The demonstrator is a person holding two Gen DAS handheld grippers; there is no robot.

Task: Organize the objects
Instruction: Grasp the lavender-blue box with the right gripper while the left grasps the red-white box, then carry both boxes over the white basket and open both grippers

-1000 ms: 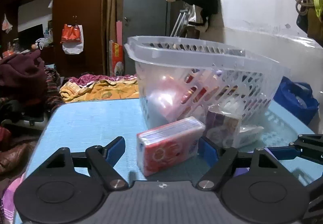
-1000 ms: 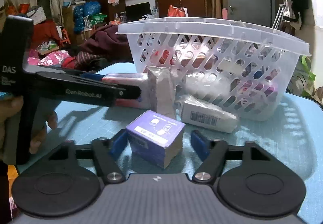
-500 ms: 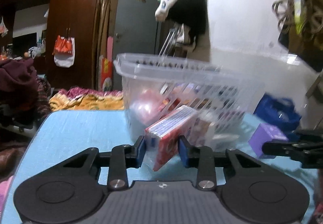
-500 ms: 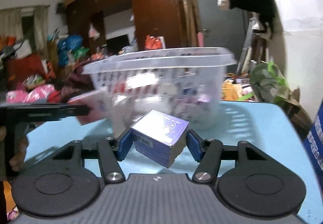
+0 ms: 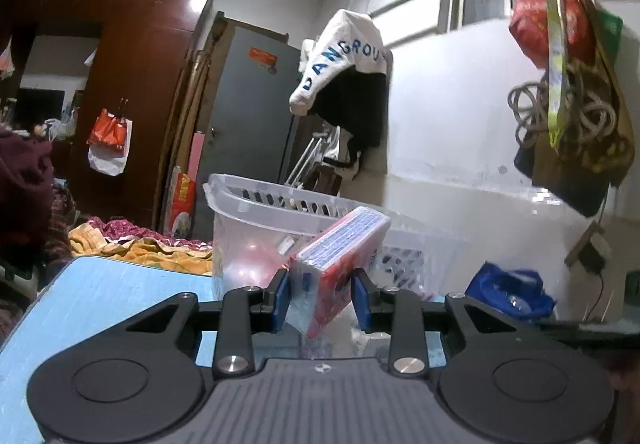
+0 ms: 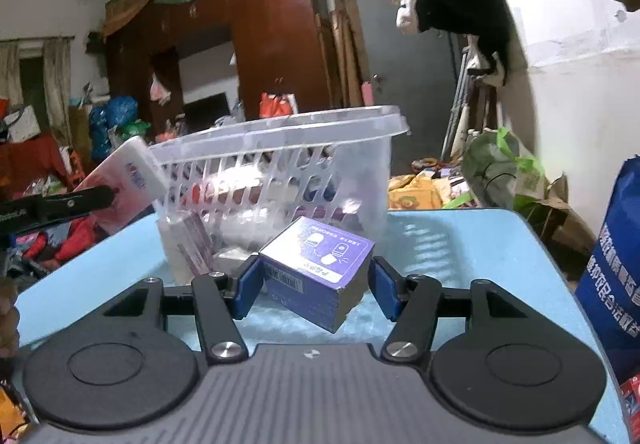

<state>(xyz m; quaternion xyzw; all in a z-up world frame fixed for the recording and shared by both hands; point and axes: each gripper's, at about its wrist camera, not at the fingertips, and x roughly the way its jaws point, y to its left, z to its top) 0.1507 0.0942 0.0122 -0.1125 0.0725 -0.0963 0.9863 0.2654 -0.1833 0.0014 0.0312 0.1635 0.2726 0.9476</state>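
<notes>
My left gripper [image 5: 322, 300] is shut on a red and white tissue pack [image 5: 340, 264], held tilted above the blue table [image 5: 100, 296] in front of the clear plastic basket [image 5: 248, 208]. In the right wrist view the same pack [image 6: 124, 180] hangs at the basket's [image 6: 280, 140] left rim. My right gripper [image 6: 316, 284] is shut on a purple box [image 6: 320, 272], lifted off the table [image 6: 460, 244] and tipped, just in front of the basket. Several items lie inside the basket.
A wrapped packet [image 6: 188, 248] leans on the basket's near wall. A blue bag [image 6: 616, 264] stands at the table's right edge. A hand [image 6: 8, 324] shows at the left edge. Clothes hang on the white wall behind.
Both grippers closed on their items, the left on the tissue pack, the right on the purple box, and lifted them off the table. Both views tilted upward toward the basket rim.
</notes>
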